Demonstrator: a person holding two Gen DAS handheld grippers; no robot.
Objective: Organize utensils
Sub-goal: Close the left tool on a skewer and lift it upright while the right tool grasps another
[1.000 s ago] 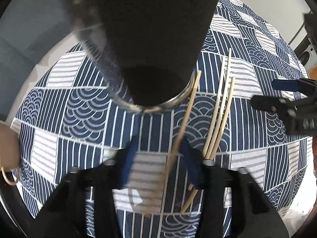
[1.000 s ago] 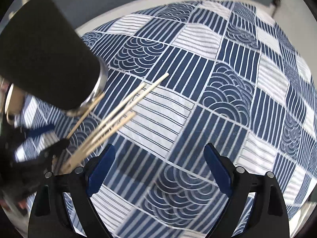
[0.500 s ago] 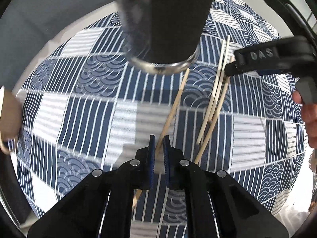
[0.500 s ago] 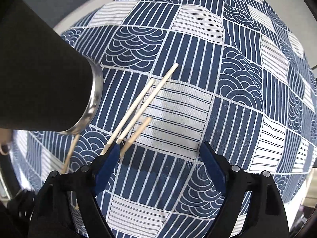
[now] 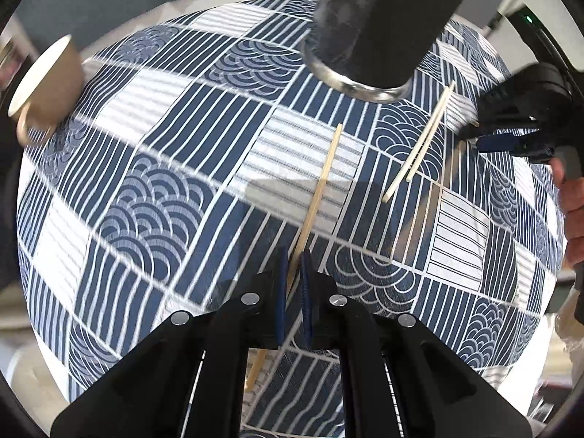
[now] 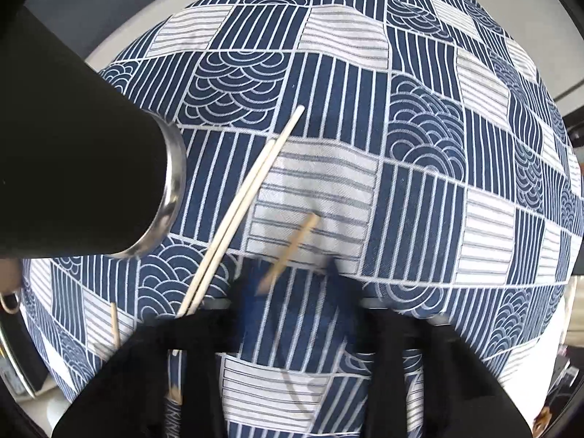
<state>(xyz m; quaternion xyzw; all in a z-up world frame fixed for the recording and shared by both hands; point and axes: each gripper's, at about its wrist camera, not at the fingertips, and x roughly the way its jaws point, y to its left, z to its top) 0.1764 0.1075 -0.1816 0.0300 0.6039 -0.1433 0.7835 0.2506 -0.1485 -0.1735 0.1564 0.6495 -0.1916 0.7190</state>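
1. Chopsticks are what this job turns on. In the left wrist view one chopstick (image 5: pixel 321 197) runs from between the blue pads of the left hand-held gripper (image 5: pixel 292 288) up and away toward the black cup (image 5: pixel 376 29); its long axis lies nearly along the fingers. The jaws are clamped on it, and its near end pokes out below them.
2. Same view: a pale pair of chopsticks (image 5: pixel 419 142) lies on the patterned table (image 5: pixel 153 197) to the right, just beside the right hand-held gripper (image 5: pixel 511 142), so that hand is the nearer one to them. A brown paper cup (image 5: pixel 47 87) stands far left, blurred.
3. In the right wrist view the right hand-held gripper's jaws have just been closing; they are smeared with blur, but a tan chopstick (image 6: pixel 288 252) sticks out from between them, so I judge it gripped.
4. There the pale pair slants from the left finger toward the upper right, its lower ends hidden behind that finger. The cup's mouth is cut off in both views.
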